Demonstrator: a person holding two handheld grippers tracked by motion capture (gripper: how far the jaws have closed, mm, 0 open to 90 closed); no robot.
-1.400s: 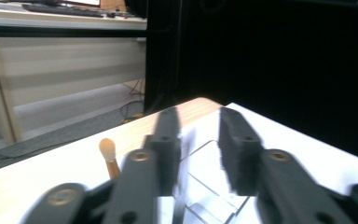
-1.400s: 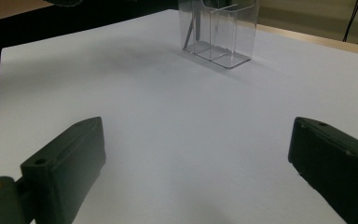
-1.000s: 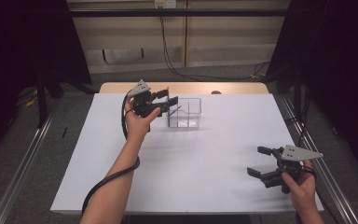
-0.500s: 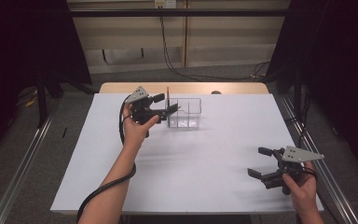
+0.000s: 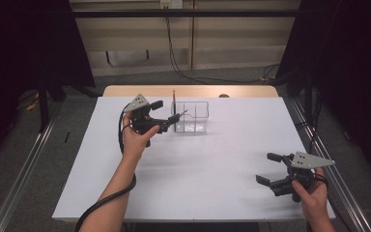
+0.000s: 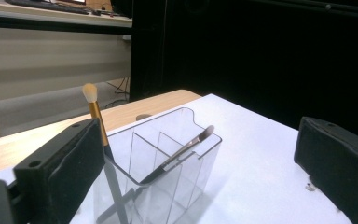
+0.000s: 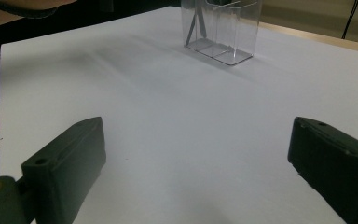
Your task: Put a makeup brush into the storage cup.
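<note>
While both grippers gape empty, two brushes (image 6: 179, 154) lean inside the clear organizer (image 6: 168, 172).

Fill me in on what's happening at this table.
A person holds a hand-held gripper in each hand over a white table. The left hand-held gripper sits right beside a clear divided organizer holding two makeup brushes: a gold-handled brush standing upright and a slimmer dark brush leaning across a compartment. Its jaws have just been opening and now stand wide with nothing between them. The right hand-held gripper waits open near the table's front right corner, holding nothing.
</note>
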